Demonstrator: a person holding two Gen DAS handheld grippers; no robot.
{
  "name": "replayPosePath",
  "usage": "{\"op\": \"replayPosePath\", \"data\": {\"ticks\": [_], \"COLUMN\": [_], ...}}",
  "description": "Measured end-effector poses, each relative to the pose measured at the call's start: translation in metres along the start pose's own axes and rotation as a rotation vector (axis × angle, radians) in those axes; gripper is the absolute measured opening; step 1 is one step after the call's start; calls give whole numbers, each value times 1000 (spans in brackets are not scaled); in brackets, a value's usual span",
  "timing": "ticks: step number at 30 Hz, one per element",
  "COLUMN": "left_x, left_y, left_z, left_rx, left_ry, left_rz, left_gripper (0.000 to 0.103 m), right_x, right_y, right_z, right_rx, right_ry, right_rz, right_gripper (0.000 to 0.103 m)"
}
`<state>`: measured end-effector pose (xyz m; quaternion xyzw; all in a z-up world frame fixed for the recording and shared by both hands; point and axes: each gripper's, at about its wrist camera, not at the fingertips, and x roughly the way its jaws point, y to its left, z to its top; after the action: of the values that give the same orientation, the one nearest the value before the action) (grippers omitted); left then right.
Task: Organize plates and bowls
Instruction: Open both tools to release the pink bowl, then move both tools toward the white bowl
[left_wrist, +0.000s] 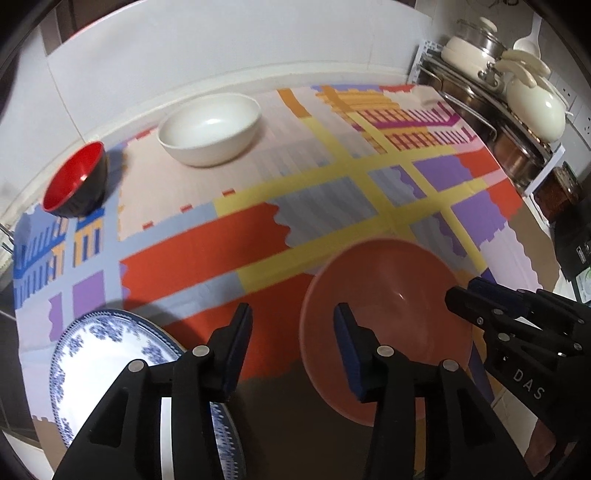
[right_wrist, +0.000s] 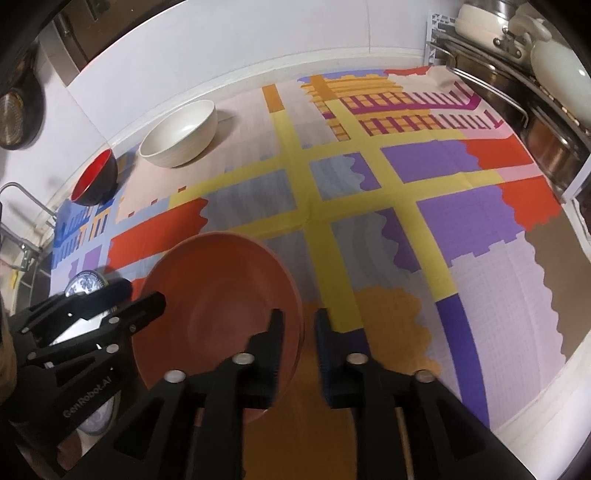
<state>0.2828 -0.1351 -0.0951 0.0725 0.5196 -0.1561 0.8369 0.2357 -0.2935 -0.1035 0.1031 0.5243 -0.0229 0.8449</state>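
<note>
- Right gripper (right_wrist: 298, 328), marked "DAS": jaws parted astride the red plate (right_wrist: 221, 295) rim.
- Left gripper (left_wrist: 291, 332), marked "GenRobot.AI": jaws released, blue plate (left_wrist: 110, 354) left of them.

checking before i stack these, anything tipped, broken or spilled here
No spills or breakage show. The terracotta plate looks tilted, its right rim between the right gripper's fingers; white bowl and red bowl sit upright.

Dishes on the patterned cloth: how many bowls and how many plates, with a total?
Bowls: 2, a white bowl and a red bowl.
Plates: 2, a terracotta plate and a blue-patterned plate.
Total: 4 dishes on the cloth.
</note>
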Motion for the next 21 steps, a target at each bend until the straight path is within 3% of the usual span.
{"op": "replayPosePath", "data": {"ticks": [3, 8, 21], "left_x": [-8, -23, -48], "left_y": [6, 17, 51], "left_z": [4, 14, 35], "left_rx": [-1, 2, 2], "left_ry": [-28, -90, -187], "left_rz": [6, 36, 84], "left_gripper": [56, 59, 59], "right_x": [-6, -15, -25], "right_y": [3, 13, 49], "right_z": [3, 13, 46], "right_rx": [-9, -32, -89], "right_ry": [-16, -51, -123], "right_rz": [5, 16, 66], "right_gripper": [28, 35, 36]}}
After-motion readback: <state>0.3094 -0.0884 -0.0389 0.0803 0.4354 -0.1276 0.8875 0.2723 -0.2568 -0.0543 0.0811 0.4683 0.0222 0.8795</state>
